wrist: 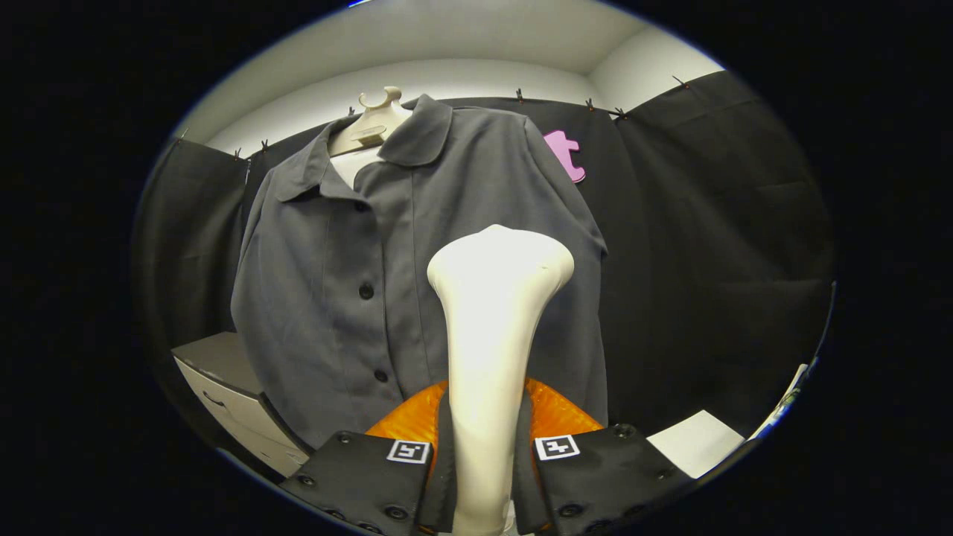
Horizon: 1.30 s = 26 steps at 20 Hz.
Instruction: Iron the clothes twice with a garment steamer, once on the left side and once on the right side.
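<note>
A grey buttoned shirt (350, 298) hangs on a cream mannequin hanger (376, 119) against the booth wall. My gripper (482, 447) is shut on the white garment steamer (493, 320), whose neck rises upright between the two fingers. The steamer's wide head (500, 260) stands just in front of the shirt's right half, about mid-chest height, to the right of the button row. I cannot tell whether the head touches the cloth. An orange part (555, 413) of the steamer shows behind the fingers.
A white drawer cabinet (231, 402) stands low to the left of the shirt. A white flat surface (696, 439) lies low to the right. Black cloth hangs behind and to both sides.
</note>
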Tool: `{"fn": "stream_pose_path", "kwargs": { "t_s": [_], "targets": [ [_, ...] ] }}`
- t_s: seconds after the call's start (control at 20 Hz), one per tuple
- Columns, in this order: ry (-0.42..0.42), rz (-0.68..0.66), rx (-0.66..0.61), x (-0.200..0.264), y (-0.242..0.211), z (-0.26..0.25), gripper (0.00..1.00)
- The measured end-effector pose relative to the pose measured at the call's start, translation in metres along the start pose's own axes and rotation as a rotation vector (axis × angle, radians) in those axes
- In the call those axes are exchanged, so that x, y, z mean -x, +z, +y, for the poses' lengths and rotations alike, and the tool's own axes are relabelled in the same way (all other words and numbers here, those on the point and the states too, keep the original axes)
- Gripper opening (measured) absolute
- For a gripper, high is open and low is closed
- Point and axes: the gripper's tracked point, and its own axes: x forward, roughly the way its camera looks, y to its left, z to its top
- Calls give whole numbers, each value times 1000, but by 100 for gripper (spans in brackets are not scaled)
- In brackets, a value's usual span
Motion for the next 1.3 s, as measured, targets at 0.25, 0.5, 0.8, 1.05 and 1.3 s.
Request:
{"fn": "stream_pose_path", "kwargs": {
  "t_s": [0.25,0.5,0.8,1.05,1.3],
  "targets": [
    [-8,73,-1,13,-56,2,37],
    [-30,93,-5,27,-97,5,38],
    [-34,158,-21,46,-143,1,38],
    [-56,219,-51,62,-180,-12,38],
    [-68,197,-60,89,-172,-10,38]
  ]
}}
